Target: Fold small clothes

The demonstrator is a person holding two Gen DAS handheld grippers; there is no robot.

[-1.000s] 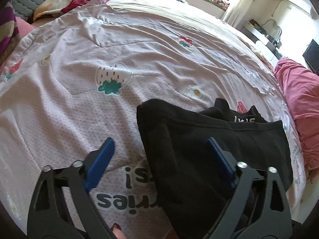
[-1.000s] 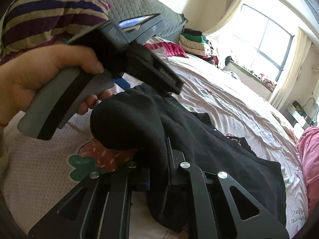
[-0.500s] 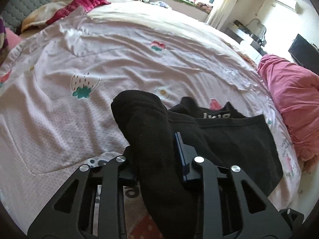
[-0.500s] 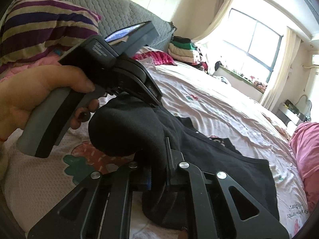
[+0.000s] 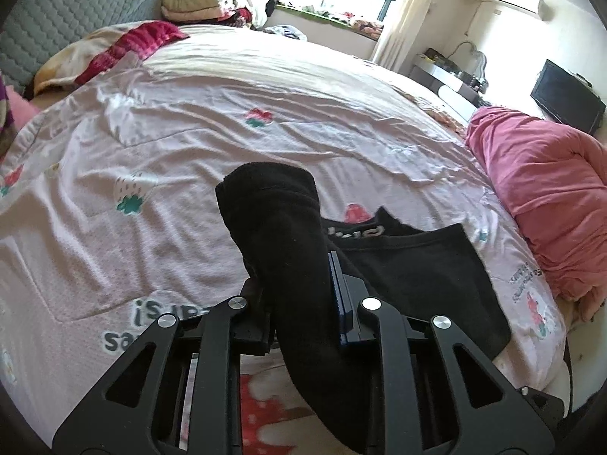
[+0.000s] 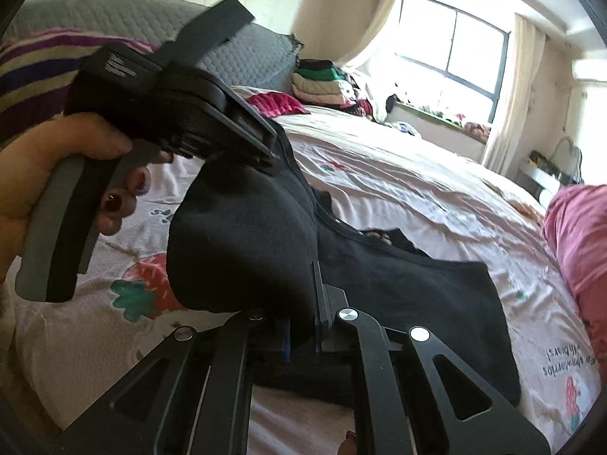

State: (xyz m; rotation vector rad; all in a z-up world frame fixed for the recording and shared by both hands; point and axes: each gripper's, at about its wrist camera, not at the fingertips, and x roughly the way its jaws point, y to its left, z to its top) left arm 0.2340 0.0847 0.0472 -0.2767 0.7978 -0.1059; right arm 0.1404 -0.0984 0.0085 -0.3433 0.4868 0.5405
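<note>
A small black garment (image 5: pixel 402 276) lies partly on the pink strawberry-print bedsheet (image 5: pixel 189 129). My left gripper (image 5: pixel 299 288) is shut on a bunched edge of it (image 5: pixel 277 220) and holds that edge raised above the bed. My right gripper (image 6: pixel 303 322) is shut on another bunched edge (image 6: pixel 246 242) close by. The rest of the black garment (image 6: pixel 417 303) trails down onto the sheet to the right. The left gripper's body (image 6: pixel 159 98), held in a hand, shows in the right wrist view just above the raised cloth.
A pink bundled quilt (image 5: pixel 542 189) lies at the bed's right side. Folded clothes (image 5: pixel 193 3) are stacked by the grey headboard (image 5: pixel 76 11). A striped pillow (image 6: pixel 34 76) is at the left. A window (image 6: pixel 451 41) and a desk with a monitor (image 5: pixel 565 94) are beyond.
My left gripper went from open beside the garment to shut on its edge. Both grippers have lifted the bunched cloth higher off the bed.
</note>
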